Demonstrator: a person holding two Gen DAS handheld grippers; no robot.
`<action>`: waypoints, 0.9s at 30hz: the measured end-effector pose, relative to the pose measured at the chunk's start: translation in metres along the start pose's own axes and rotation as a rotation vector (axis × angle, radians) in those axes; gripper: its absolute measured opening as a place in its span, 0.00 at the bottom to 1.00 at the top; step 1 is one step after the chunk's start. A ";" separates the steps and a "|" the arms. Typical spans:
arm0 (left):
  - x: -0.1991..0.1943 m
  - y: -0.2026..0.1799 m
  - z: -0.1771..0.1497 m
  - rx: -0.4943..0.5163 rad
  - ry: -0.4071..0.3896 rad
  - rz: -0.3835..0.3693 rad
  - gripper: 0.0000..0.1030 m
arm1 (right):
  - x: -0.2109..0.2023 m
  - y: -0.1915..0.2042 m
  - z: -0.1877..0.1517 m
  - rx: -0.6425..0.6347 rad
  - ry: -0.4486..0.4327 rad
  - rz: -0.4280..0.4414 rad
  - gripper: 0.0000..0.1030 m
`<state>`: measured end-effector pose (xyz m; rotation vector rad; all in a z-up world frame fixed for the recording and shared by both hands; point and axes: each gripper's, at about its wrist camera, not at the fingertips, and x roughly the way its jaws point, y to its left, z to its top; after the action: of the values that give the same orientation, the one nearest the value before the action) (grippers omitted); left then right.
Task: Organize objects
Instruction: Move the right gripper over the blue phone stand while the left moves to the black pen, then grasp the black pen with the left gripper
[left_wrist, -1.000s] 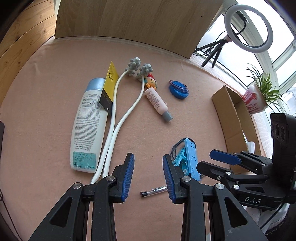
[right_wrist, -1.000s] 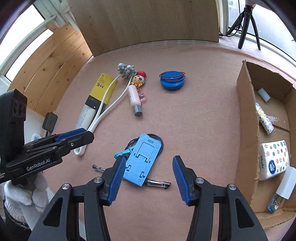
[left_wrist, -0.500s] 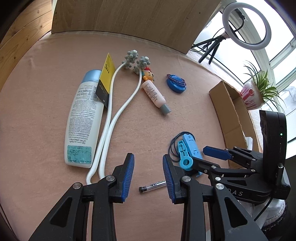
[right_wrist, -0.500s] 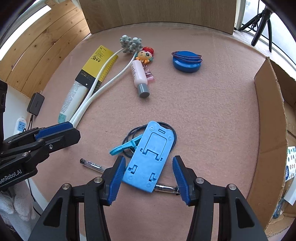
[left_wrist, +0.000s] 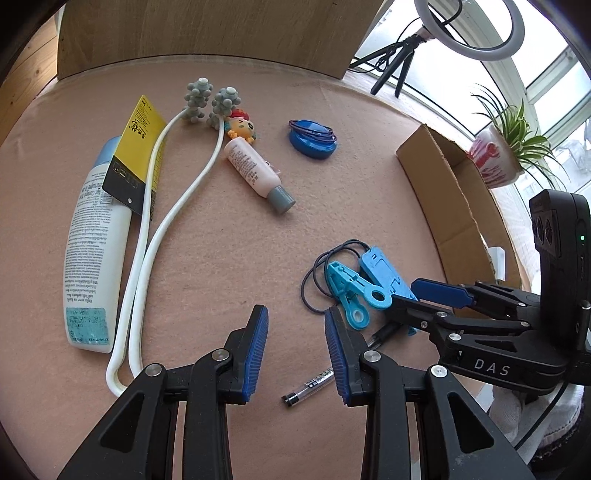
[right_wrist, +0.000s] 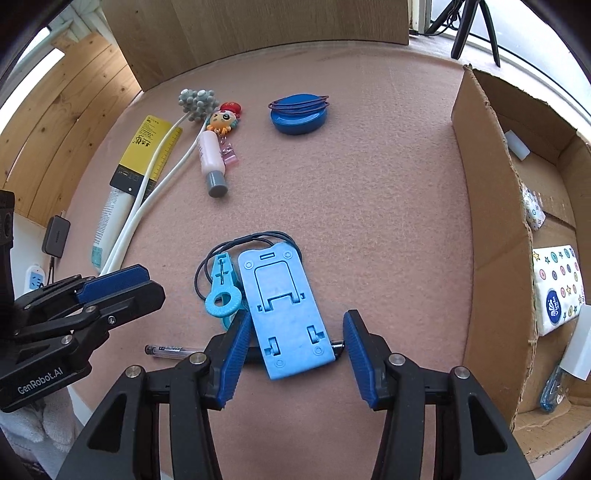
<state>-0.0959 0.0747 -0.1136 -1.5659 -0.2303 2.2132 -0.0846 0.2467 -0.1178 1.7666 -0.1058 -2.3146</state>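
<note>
**Right tool closes in on the blue phone stand**

Left wrist view: the left tool (left_wrist: 296, 350) hangs over bare pink counter (left_wrist: 221, 240), its jaws part open with nothing between them. A clear pen (left_wrist: 308, 386) lies just below and between the pads, untouched. Since a second ago this tool has drifted sideways, so the pen sits more to its right pad than before. To its right the right tool (left_wrist: 417, 299) has come down onto the pile of the light-blue clip (left_wrist: 351, 291), the blue phone stand (left_wrist: 384, 269) and a thin dark cord loop (left_wrist: 314, 273). Farther off lie the white lotion bottle (left_wrist: 96, 240), a yellow ruler card (left_wrist: 136, 151), a white massager cord (left_wrist: 177, 199), a pink tube (left_wrist: 255, 170), a cartoon keychain (left_wrist: 242, 127) and a blue round lid (left_wrist: 312, 138).

Right wrist view: the right tool (right_wrist: 291, 347) has sunk until its pads straddle the near end of the phone stand (right_wrist: 284, 306). The jaws are closing, with the stand between them; the left pad looks to be at the stand's edge, while a gap shows at the right pad, so the grip is probably not yet made, though the fisheye makes this hard to be sure of. The pen (right_wrist: 166, 349) runs under the stand, and the clip (right_wrist: 221, 288) lies touching its left side. The cardboard box (right_wrist: 480, 221) stands open to the right, already holding a tissue pack (right_wrist: 557, 288).

The stand looks the next thing for the box; the cord may drag along with it.
</note>
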 end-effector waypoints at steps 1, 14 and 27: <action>0.002 -0.001 0.000 0.002 0.005 0.002 0.33 | -0.001 -0.002 -0.001 0.010 -0.005 -0.001 0.44; 0.013 -0.013 0.021 0.046 -0.002 0.025 0.33 | -0.006 -0.020 -0.008 0.075 -0.007 -0.031 0.40; 0.004 -0.001 0.002 0.069 0.027 0.018 0.33 | -0.045 -0.018 -0.031 0.075 -0.068 0.037 0.38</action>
<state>-0.0984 0.0776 -0.1160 -1.5661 -0.1312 2.1886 -0.0459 0.2767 -0.0876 1.7052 -0.2384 -2.3735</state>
